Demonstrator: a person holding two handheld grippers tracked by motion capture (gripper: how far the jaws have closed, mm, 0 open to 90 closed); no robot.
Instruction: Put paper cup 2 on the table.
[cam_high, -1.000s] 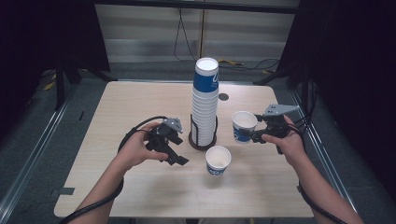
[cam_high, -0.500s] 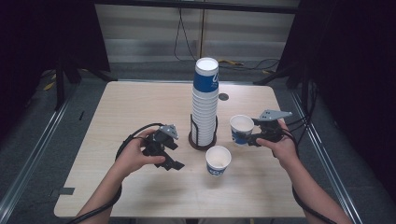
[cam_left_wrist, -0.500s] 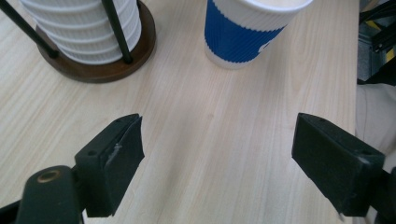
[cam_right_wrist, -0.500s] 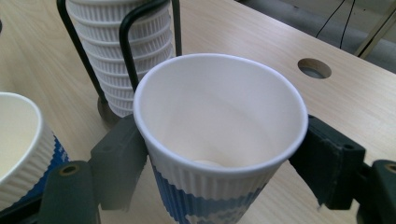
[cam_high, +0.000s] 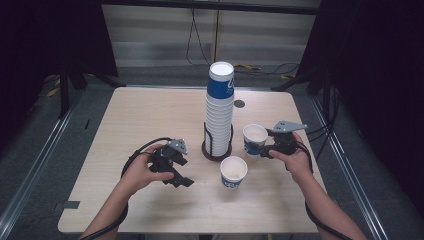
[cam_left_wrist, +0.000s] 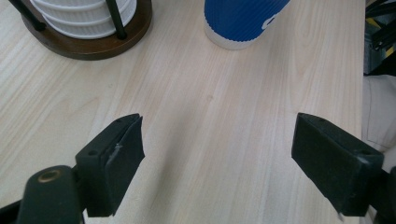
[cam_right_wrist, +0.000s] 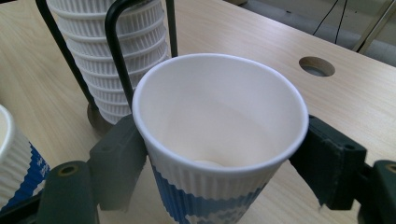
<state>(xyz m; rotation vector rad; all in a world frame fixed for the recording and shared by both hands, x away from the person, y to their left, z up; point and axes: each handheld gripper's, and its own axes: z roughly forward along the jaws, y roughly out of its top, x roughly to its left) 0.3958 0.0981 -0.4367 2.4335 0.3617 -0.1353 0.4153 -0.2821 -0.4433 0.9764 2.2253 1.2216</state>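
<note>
Nearest the person's side of the table (cam_high: 150, 115), the left claw (cam_high: 181, 176) is held open and empty over bare wood, low, with nothing between its pads (cam_left_wrist: 125, 154). Just ahead and to its right, a loose paper cup (cam_high: 233, 172) is stood upright. Slightly farther, the right claw (cam_high: 263, 149) is closed on a second paper cup (cam_right_wrist: 219, 140), gripped at its ribbed sides just under the rim; whether its base is down on the table cannot be told.

Risks, judged from this:
- The held cup could be crushed or ovalled if the squeeze is tightened; thin paper wall, empty, little stiffness.
- The held cup could be tipped on release if it is let go tilted or above the table; light and top-wide.
- The loose cup could be knocked by either claw, since it is set near both.
- The cup stack (cam_high: 220, 107) in its wire holder (cam_high: 217, 145) could be bumped by the held cup, which is seen just beside the rack bars in the right gripper view.

Look of the held cup: white inside, rolled rim, ribbed white sleeve with blue print low down, upright, empty. Behind it, the stack is topped by a blue-banded cup; a cable hole (cam_high: 239, 104) is seen farther back.
</note>
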